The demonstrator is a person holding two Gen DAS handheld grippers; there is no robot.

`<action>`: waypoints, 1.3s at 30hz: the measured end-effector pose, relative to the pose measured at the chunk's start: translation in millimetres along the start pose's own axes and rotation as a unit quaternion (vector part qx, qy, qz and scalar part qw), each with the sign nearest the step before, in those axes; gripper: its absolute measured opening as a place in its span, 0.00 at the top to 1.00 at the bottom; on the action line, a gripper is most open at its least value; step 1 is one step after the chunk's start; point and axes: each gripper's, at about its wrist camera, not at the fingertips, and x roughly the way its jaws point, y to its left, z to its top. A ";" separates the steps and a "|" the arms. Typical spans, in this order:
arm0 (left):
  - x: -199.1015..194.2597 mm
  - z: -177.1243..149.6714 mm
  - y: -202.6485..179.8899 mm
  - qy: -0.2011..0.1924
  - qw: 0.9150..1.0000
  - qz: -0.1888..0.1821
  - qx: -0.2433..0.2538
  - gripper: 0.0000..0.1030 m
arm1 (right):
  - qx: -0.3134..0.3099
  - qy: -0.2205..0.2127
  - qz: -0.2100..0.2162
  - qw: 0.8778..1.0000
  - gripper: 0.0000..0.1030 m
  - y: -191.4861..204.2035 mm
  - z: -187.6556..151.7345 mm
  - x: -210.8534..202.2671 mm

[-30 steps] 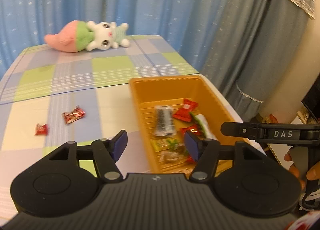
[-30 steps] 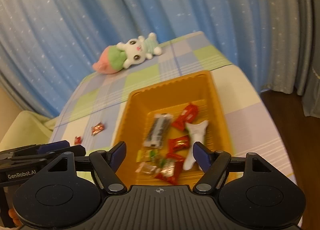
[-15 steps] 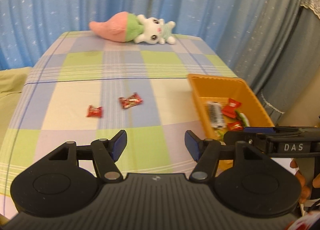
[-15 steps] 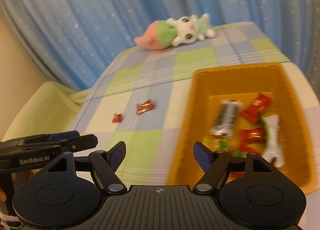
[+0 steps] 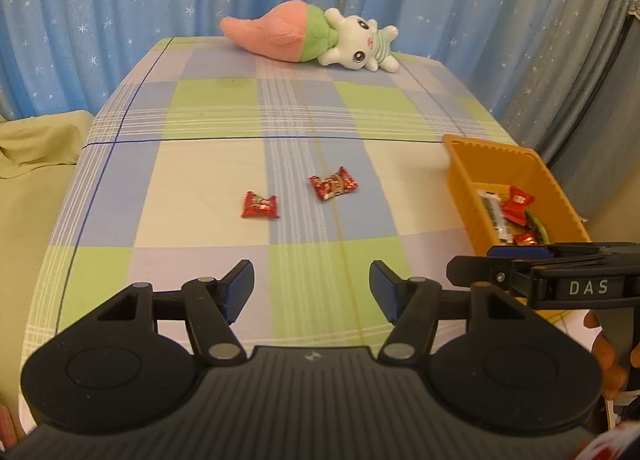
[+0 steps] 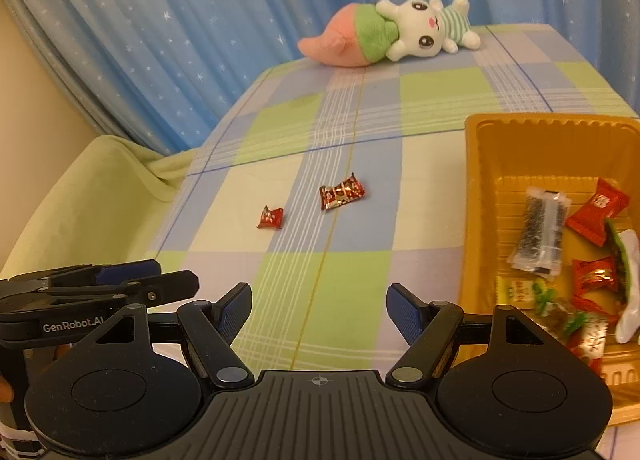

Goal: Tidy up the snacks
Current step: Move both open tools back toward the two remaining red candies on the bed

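Left wrist view: left gripper (image 5: 311,290) jaws apart, nothing between pads, hovering over near edge of checked tablecloth (image 5: 200,196). Ahead and slightly left of the jaws, small red candy (image 5: 259,205); just beyond and right of it, larger red foil candy (image 5: 333,188); both loose on the cloth, apart from each other. Far right of the jaws, orange tray (image 5: 496,162) with several wrapped snacks already inside. Right gripper (image 5: 500,262) seen side-on in front of the tray

Right wrist view: right gripper (image 6: 319,314) likewise spread, empty. Ahead-left, same two candies, small (image 6: 270,217) and foil (image 6: 342,192). Tray (image 6: 480,196) immediately right of the right finger, so presumably the drop point. Left gripper (image 6: 132,280) low at left

Judged: two strays remaining; both grippers held open, probably for one pick each. Plush toy (image 5: 308,36) at far edge, not a snack, well clear
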 end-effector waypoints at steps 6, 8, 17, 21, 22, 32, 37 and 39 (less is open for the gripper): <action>12.5 3.8 18.8 0.012 1.000 0.000 0.003 0.41 | 0.013 0.009 -0.011 1.000 0.28 5.9 2.9 22.7; 16.7 5.8 24.4 0.015 1.000 -0.001 0.005 0.41 | 0.018 0.010 -0.015 1.000 0.28 6.9 4.8 28.9; 44.1 21.6 41.6 0.029 0.999 -0.013 0.022 0.41 | 0.040 0.001 -0.042 0.998 0.28 5.9 18.5 50.9; 57.6 28.3 45.5 0.031 0.999 -0.021 0.031 0.41 | 0.050 0.000 -0.054 0.997 0.28 3.9 23.6 58.9; 61.3 29.9 46.1 0.032 0.999 -0.021 0.034 0.41 | 0.051 0.000 -0.056 0.997 0.28 3.3 24.7 60.9; 95.3 39.8 53.3 0.035 0.997 -0.026 0.061 0.41 | 0.064 0.001 -0.079 0.995 0.28 -0.7 34.0 76.8; 109.5 44.3 57.2 0.036 0.997 -0.029 0.067 0.43 | 0.065 -0.004 -0.086 0.994 0.28 -2.2 39.8 85.0; 114.4 45.9 57.5 0.034 0.997 -0.031 0.068 0.45 | 0.065 -0.005 -0.089 0.994 0.28 -3.6 42.0 88.2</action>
